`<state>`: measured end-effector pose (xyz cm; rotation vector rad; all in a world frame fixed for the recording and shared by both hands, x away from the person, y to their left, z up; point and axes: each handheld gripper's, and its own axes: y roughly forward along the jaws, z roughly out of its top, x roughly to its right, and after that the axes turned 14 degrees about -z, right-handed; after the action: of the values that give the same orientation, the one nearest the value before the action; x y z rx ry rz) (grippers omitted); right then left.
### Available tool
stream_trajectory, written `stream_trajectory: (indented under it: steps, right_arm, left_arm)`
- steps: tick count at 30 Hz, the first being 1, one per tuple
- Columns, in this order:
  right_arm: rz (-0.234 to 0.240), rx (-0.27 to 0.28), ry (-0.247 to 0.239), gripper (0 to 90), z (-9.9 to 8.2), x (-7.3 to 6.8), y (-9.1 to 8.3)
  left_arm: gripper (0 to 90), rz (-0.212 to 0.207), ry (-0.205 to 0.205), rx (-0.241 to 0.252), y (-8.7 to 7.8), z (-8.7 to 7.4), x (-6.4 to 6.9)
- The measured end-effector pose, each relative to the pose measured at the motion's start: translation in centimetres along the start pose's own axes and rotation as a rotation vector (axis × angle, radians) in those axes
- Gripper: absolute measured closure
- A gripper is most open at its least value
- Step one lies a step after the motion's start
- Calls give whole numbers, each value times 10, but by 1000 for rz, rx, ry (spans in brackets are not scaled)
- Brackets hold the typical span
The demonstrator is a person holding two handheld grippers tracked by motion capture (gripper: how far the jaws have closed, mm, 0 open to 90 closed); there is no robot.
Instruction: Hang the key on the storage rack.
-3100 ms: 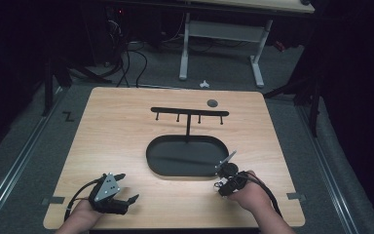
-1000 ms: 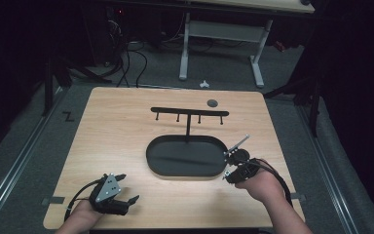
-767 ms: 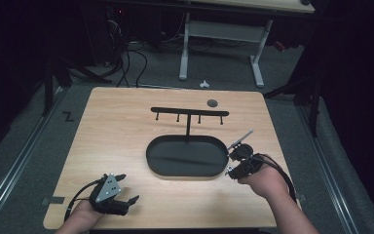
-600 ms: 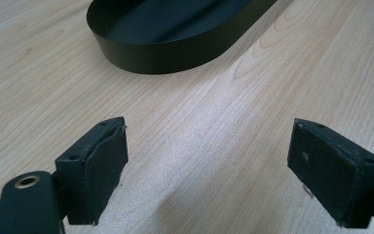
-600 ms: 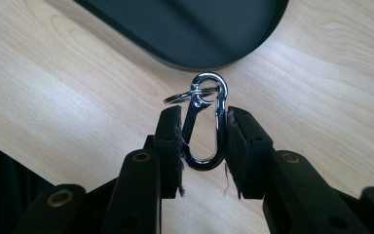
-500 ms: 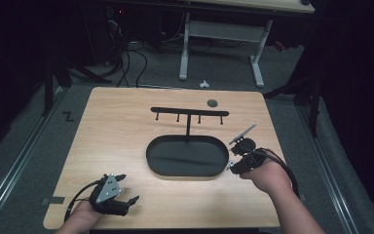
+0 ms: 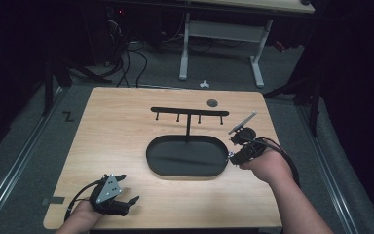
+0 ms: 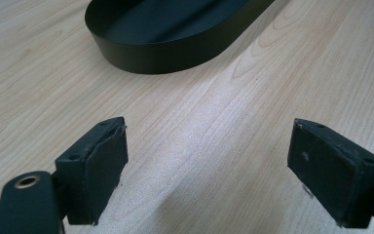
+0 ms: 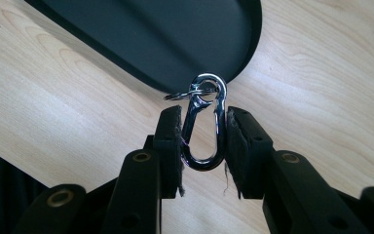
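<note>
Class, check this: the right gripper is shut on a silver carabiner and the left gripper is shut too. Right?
Not quite. The left gripper is open, holding nothing, as the left gripper view shows. The right gripper is indeed shut on the carabiner.

Carabiner clip held in right gripper, above tray edge.
Silver metal carabiner (image 9: 203, 124), shiny, w/ small split ring at its top end; pinched lengthwise betw. jaws of right gripper (image 9: 203, 146), over wood table just beside rim of black oval tray (image 9: 175, 44).
</note>
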<state>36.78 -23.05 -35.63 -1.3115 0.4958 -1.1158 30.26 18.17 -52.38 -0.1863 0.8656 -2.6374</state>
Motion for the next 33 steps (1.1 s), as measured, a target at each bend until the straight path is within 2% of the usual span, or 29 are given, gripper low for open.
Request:
stream_trajectory:
  steps: [6, 8, 14, 20, 29, 33]
  right_arm:
    - [2, 15, 6, 683, 13, 6, -9]
    - [-10, 25, 1, 683, 19, 8, -13]
    - [-26, 45, 28, 683, 34, 19, -24]
    - [-41, 46, 50, 683, 45, 26, -25]
    - [-49, 57, 45, 683, 61, 29, -30]
    - [-56, 57, 58, 684, 67, 32, -33]
  left_arm:
    - [152, -3, 5, 0, 0, 0, 0]
    - [152, -5, 3, -2, 0, 0, 0]
    - [152, -6, 4, -2, 0, 0, 0]
    - [152, -9, 1, -1, 0, 0, 0]
    - [152, -10, 0, -1, 0, 0, 0]
    - [152, -10, 0, -2, 0, 0, 0]
